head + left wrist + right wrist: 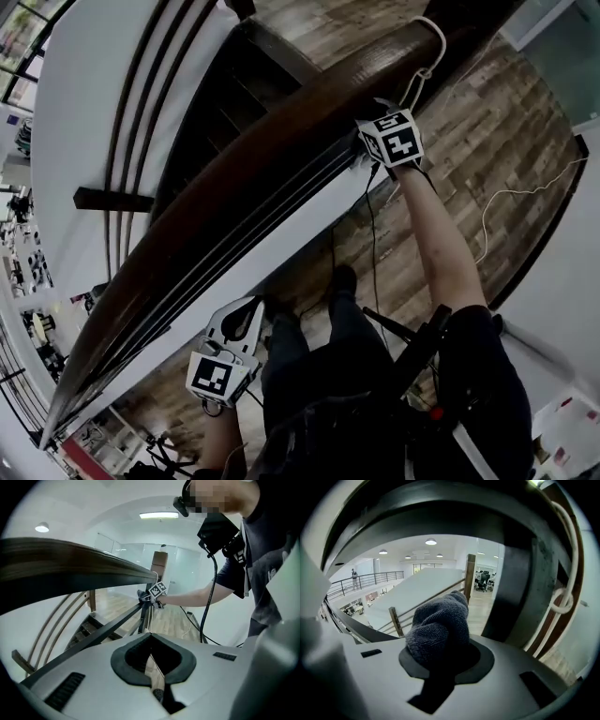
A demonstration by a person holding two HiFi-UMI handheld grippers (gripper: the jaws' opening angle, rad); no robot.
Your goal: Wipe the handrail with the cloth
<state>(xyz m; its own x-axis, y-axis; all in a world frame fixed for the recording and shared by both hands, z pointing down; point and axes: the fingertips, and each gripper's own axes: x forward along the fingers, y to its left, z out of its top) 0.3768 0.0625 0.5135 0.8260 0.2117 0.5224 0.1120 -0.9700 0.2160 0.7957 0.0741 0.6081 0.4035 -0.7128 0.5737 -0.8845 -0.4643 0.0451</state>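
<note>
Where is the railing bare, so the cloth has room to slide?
The long top of the wooden handrail is bare from the right gripper, which holds the grey cloth, down past the left gripper beside it. It is crowded only above the right gripper, where a white cord is looped at the rail.

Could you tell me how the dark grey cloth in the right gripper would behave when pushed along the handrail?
The dark grey terry cloth bulges in a soft wad from the right gripper, so it is probably floppy and light. Its looped pile would likely drag, not slip, on the dark brown wooden handrail. It may bunch or fold over.
</note>
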